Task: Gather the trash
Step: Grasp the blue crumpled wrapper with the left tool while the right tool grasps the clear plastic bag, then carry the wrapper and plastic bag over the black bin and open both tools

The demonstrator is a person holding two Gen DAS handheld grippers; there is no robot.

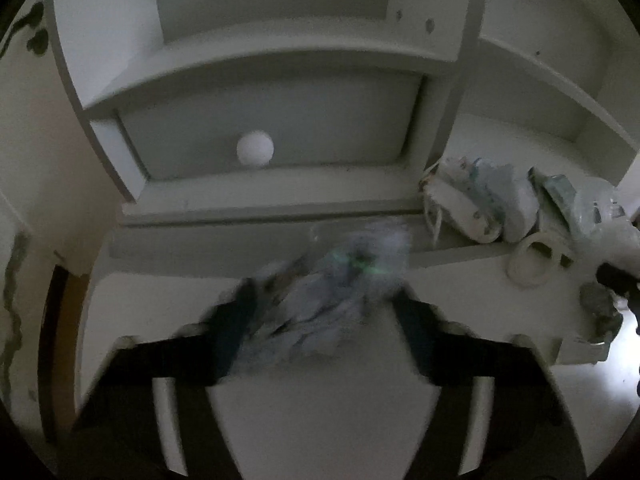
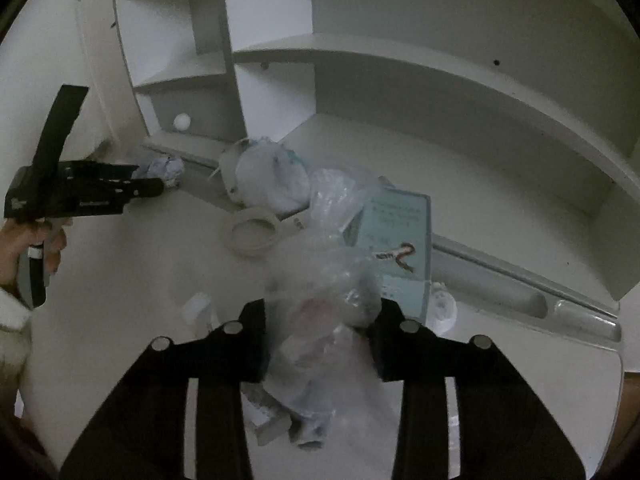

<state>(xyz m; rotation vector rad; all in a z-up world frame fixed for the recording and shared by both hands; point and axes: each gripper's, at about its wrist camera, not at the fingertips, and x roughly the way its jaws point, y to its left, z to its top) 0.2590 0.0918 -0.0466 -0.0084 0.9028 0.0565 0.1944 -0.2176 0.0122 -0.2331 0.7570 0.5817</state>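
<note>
Left gripper (image 1: 324, 312) clamps a paper wad (image 1: 340, 280); right gripper (image 2: 320, 344) clamps a plastic bag (image 2: 320, 320). Box (image 2: 396, 236), ring (image 2: 254, 236) and wrappers (image 2: 272, 176) remain on the desk (image 2: 132, 280).

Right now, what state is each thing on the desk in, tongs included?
Left tongs: closed on the crumpled paper wad.
Right tongs: closed on the clear plastic bag.
Drawer: shut.
Tape ring: lying flat, untouched.
Blue booklet: on the desk, partly under plastic.
White bundle: loose on the desk.
</note>
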